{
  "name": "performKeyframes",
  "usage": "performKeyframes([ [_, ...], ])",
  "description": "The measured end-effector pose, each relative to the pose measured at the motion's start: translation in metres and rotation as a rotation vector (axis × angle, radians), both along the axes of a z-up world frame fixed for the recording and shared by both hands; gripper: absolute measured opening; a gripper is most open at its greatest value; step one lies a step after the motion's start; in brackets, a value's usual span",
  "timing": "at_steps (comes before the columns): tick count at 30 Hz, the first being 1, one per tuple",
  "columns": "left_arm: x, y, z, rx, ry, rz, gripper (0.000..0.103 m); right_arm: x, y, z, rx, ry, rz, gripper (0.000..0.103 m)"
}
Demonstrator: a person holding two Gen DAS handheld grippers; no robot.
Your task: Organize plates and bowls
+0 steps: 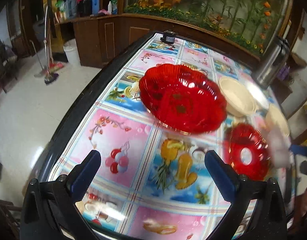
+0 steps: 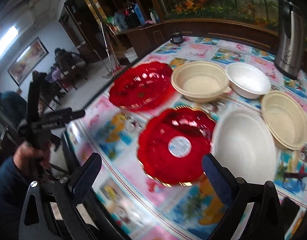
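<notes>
On the table (image 2: 243,46), blurred, seemingly unheld red plate (image 2: 173,146) beyond spread right jaws.

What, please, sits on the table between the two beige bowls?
A small white bowl sits between the far beige bowl and the near beige bowl, seen in the right wrist view.

Two red plates (image 2: 141,86) (image 2: 174,146) are gleaming like glossy clear plastic; the flask (image 2: 289,46) is shining as brushed metal; the tablecloth (image 1: 117,132) is looking slick.

Dim indoor light, motion blur, fisheye warping.
</notes>
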State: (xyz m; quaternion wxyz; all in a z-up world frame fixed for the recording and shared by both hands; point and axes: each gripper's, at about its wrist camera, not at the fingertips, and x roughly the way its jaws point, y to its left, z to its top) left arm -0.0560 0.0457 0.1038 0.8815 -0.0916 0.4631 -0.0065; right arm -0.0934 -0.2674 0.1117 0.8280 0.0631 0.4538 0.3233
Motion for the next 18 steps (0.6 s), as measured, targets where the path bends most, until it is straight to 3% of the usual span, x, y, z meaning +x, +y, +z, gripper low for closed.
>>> performKeyframes([
  [3, 0.02, 0.011, 0.003, -0.038, 0.029, 0.004, 0.103, 0.025, 0.018, 0.002, 0.035, 0.051, -0.009, 0.09],
  [4, 0.028, 0.013, 0.004, -0.045, 0.038, -0.004, 0.103, 0.032, 0.023, 0.001, 0.042, 0.065, -0.013, 0.082],
  [8, 0.06, 0.015, 0.006, -0.026, 0.055, -0.031, 0.1, 0.069, 0.039, -0.008, 0.062, 0.145, -0.065, 0.08],
  [13, 0.103, 0.021, -0.008, -0.037, 0.116, -0.047, 0.078, 0.109, 0.055, -0.021, 0.063, 0.207, -0.133, 0.076],
  [18, 0.133, 0.028, -0.02, -0.069, 0.146, -0.059, 0.077, 0.139, 0.064, -0.04, 0.036, 0.256, -0.2, 0.076],
])
